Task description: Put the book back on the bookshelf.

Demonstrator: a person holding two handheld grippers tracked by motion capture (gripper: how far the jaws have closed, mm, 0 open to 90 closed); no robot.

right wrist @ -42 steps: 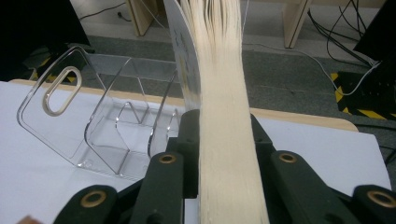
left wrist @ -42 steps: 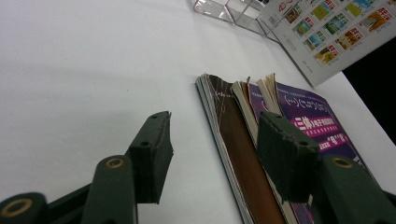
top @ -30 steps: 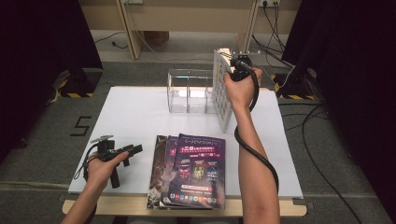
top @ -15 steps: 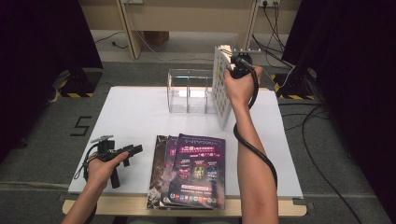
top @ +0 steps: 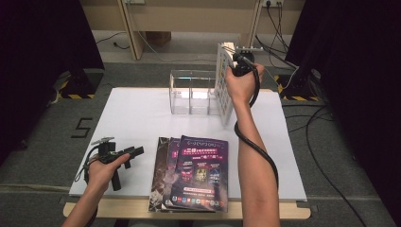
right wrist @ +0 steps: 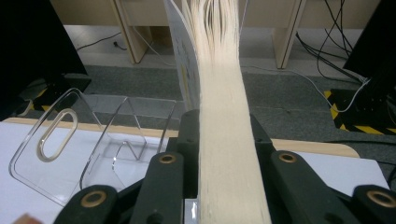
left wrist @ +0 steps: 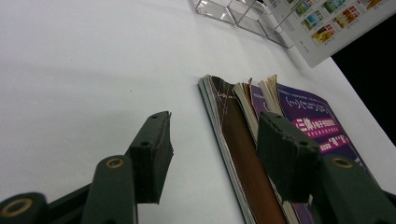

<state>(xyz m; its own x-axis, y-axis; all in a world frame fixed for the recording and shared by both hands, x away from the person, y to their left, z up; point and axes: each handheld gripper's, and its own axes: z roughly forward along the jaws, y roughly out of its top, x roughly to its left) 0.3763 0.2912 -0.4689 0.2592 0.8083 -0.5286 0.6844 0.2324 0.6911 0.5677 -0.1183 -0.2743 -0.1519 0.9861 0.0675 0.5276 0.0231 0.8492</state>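
Note:
My right gripper (top: 238,60) is raised at the back of the table and shut on a magazine (top: 224,87) that hangs upright, its white cover printed with small pictures. In the right gripper view the page edges (right wrist: 219,93) run up between the jaws of the right gripper (right wrist: 219,133). The magazine hangs at the right end of a clear acrylic rack (top: 191,92). My left gripper (top: 135,152) rests low at the front left, open with nothing between its jaws, just left of a fanned stack of magazines (top: 196,172). The left gripper (left wrist: 212,140) points toward the stack's spines (left wrist: 243,140).
The white table top (top: 137,113) has bare room at the left and right. The clear rack (right wrist: 70,140) has upright dividers with open slots. Dark curtains and floor cables lie beyond the table; a cable winds round the right forearm.

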